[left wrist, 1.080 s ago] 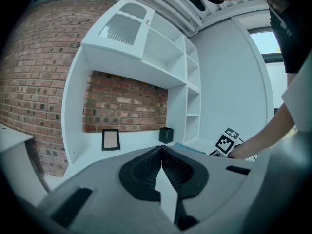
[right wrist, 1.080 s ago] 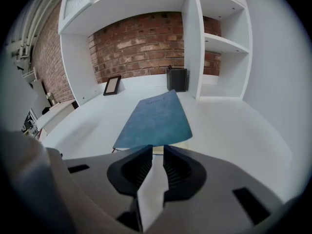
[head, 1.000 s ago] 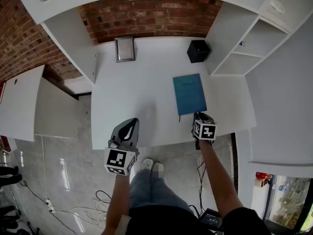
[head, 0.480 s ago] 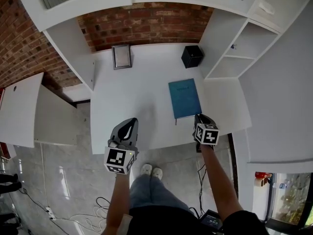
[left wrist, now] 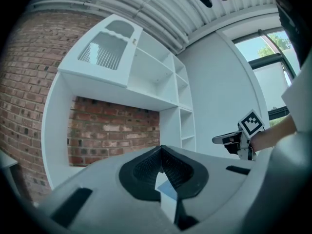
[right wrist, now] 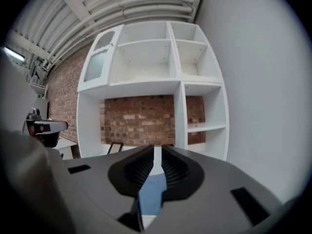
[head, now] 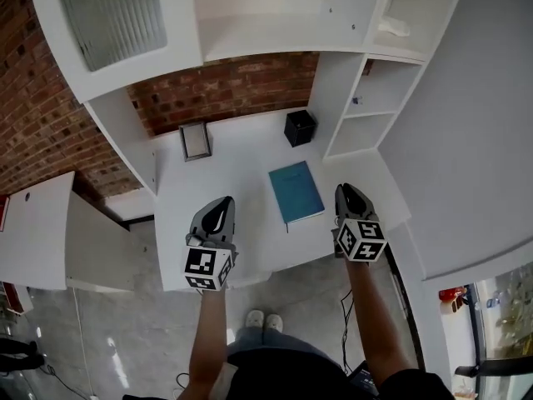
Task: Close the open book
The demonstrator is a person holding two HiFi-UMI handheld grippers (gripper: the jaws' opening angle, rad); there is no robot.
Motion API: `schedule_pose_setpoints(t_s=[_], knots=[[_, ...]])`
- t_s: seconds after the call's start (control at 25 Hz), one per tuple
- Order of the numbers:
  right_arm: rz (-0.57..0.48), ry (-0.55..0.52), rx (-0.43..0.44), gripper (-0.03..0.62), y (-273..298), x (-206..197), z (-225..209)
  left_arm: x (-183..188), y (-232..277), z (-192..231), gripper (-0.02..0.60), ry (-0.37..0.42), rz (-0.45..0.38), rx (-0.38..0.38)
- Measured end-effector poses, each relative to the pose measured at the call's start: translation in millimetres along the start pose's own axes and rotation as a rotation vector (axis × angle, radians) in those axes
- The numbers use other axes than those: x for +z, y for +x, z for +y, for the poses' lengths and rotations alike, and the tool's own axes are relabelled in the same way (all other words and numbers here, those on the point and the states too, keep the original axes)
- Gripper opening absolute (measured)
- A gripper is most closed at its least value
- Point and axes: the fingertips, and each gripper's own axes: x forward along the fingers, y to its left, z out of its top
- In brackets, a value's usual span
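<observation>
A blue book (head: 296, 192) lies closed and flat on the white desk (head: 237, 182), right of the middle. My left gripper (head: 219, 203) hovers over the desk's front edge, left of the book, with its jaws shut and nothing in them. Held to the right of the book, my right gripper (head: 346, 189) touches nothing. Its jaws have just been closing, and a narrow empty gap still shows between them. In the left gripper view the tips (left wrist: 161, 147) meet and a bit of the book (left wrist: 167, 192) shows below. The right gripper view shows its jaws (right wrist: 157, 149) above the book (right wrist: 151, 194).
A black cube box (head: 300, 127) and a small picture frame (head: 195, 142) stand at the back of the desk against the brick wall (head: 225, 90). White shelves (head: 371, 111) rise on the right, and a cabinet (head: 117, 23) hangs upper left.
Both grippers have risen above the desk, the right one more, lifting away from the book's near corner. The book has stayed closed and in place.
</observation>
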Motion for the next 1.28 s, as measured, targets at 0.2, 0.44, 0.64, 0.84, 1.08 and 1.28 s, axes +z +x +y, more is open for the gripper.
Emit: schedule_pose_setpoints(t_s=[0.2, 0.44, 0.64, 0.84, 1.08, 1.28], knots=[[-0.173, -0.032, -0.017, 0.020, -28, 59, 8, 37, 9, -3, 0.008, 0.029, -0.048, -0.022], [-0.292, -0.027, -0.052, -0.001, -51, 97, 16, 65, 12, -8, 0.008, 0.052, -0.089, -0.038], [-0.328, 0.006, -0.069, -0.002, -58, 107, 17, 85, 19, -9, 0.008, 0.061, -0.121, -0.040], [-0.327, -0.011, -0.074, -0.002, -62, 106, 18, 96, 25, -13, 0.008, 0.069, -0.141, -0.048], [-0.319, -0.014, -0.080, -0.002, -64, 104, 13, 96, 27, -15, 0.008, 0.069, -0.136, -0.047], [-0.310, -0.012, -0.075, -0.002, -62, 102, 16, 93, 27, -12, 0.008, 0.067, -0.126, -0.042]])
